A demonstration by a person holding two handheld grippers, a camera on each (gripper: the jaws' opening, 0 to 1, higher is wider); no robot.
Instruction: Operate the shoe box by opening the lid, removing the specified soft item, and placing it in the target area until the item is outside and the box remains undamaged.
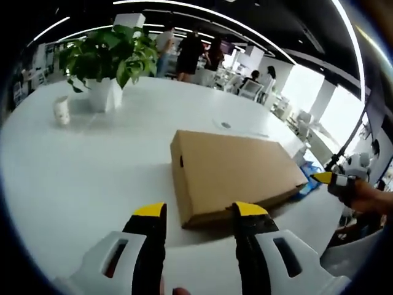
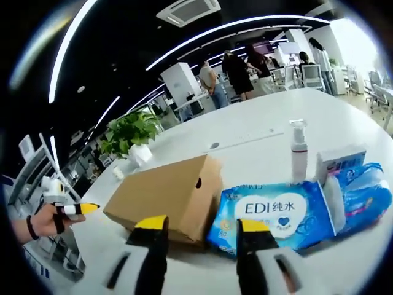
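A brown cardboard shoe box [image 1: 230, 172] lies on the white table [image 1: 80, 172] with its lid down; a small round hole marks its near end. My left gripper [image 1: 200, 211] stands open just short of the box's near corner, nothing between its jaws. The right gripper's yellow tip [image 1: 323, 178], held by a hand, shows beyond the box's right end. In the right gripper view the box [image 2: 166, 193] sits left of centre, and my right gripper [image 2: 202, 224] is open near the box's end. The left gripper [image 2: 77, 209] appears at the far left in a hand.
A blue pack of wipes [image 2: 276, 215] lies against the box, with a pump bottle [image 2: 298, 157] and a small white-and-blue carton [image 2: 339, 161] behind it. A potted plant [image 1: 105, 64] and a small cup [image 1: 61, 110] stand at the far side. Several people [image 1: 190, 52] stand beyond the table.
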